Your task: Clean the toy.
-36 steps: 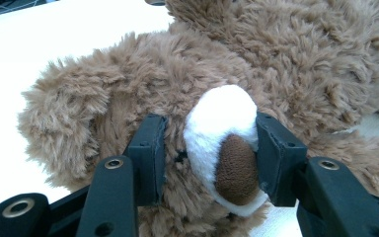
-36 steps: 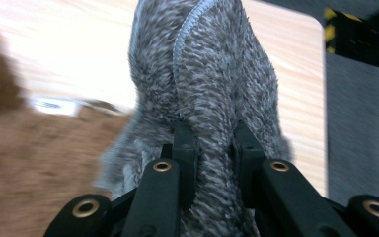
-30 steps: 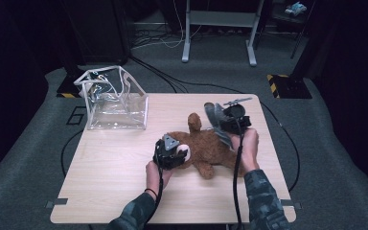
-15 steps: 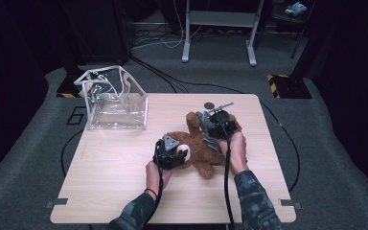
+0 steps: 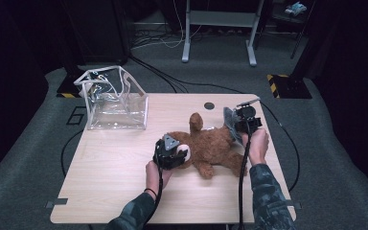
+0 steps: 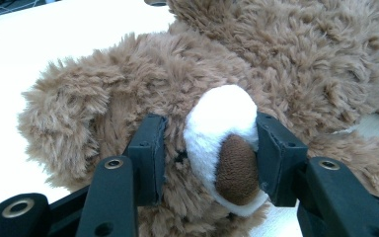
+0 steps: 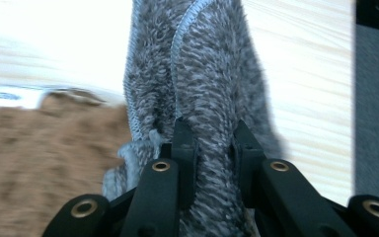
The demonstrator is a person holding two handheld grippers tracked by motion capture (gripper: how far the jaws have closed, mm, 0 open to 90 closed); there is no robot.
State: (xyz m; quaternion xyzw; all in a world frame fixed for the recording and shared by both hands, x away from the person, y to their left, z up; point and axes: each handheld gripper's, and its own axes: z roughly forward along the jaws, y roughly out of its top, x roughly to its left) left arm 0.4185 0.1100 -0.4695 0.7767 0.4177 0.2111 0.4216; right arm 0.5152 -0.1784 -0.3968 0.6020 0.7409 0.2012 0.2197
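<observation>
Right claw (image 5: 233,125), grey cloth (image 5: 230,123) now farther right.

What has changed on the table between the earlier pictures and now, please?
The right gripper, shut on the grey cloth, swung in toward the teddy bear's body half a second ago and has now drawn back out to its far end. The left gripper stayed clamped on the bear's muzzle; the clear bag has not moved.

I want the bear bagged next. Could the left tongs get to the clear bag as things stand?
Probably yes: bare table lies between the left tongs and the clear bag. But they are clamped on the teddy bear's muzzle.
</observation>
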